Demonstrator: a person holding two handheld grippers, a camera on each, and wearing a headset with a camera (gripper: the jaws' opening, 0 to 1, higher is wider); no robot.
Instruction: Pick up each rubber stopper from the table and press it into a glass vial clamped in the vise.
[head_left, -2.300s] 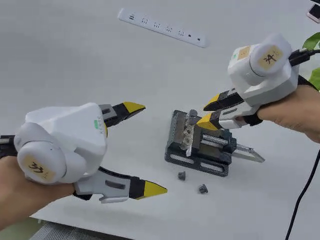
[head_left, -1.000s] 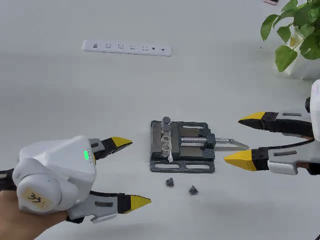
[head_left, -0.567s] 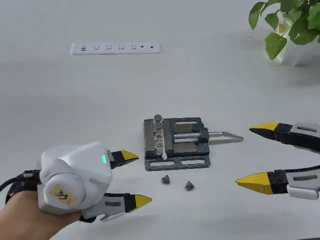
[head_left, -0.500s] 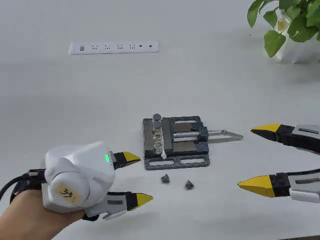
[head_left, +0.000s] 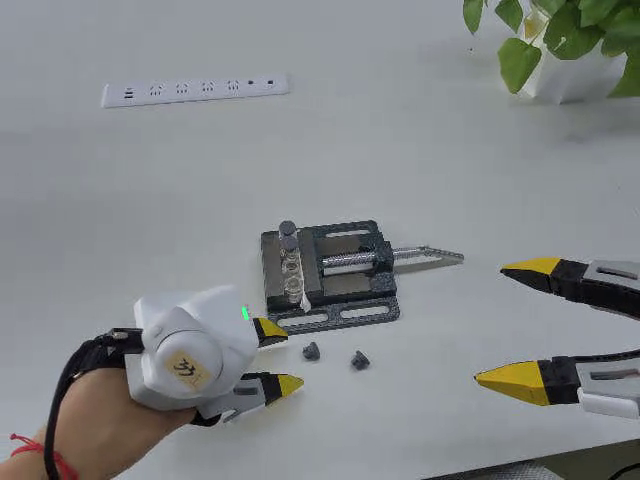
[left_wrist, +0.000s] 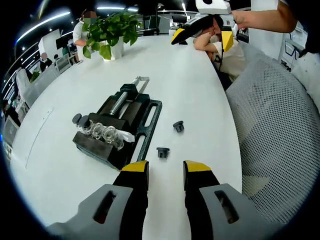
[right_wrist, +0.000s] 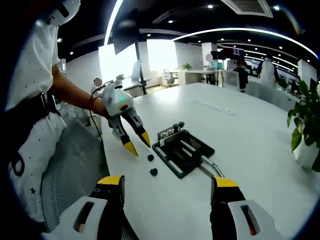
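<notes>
You're holding the left gripper (head_left: 283, 356) at the lower left of the head view. Its jaws are standing slightly apart and gripping nothing. Its yellow tips are pointing at the nearer dark grey rubber stopper (head_left: 311, 351), which is lying on the white table (head_left: 450, 150) just below the black metal bench vise (head_left: 340, 270). In the left gripper view that gripper (left_wrist: 166, 169) is rising from the bottom edge, and the nearer stopper (left_wrist: 162, 152) is sitting just above the gap between the jaws, not touching them. The second dark grey rubber stopper (head_left: 359, 360) is lying just to its right, apart from it.

The row of clear glass vials (head_left: 292, 270) is standing clamped in the vise at frame centre. The two capped vials (head_left: 288, 230) at the row's upper end are carrying stoppers, and the rest are showing open mouths. The vise screw handle (head_left: 430, 255) is sticking out to the right.

You're holding the right gripper (head_left: 503, 322) at the lower right edge, well apart from the vise, with its jaws spread wide and nothing between them. In the right gripper view it (right_wrist: 168, 182) is facing the vise (right_wrist: 182, 150) and the left gripper (right_wrist: 138, 144) across the table.

A long white power strip (head_left: 195, 89) is lying at the upper left and a green potted plant (head_left: 540, 30) is standing at the upper right.
</notes>
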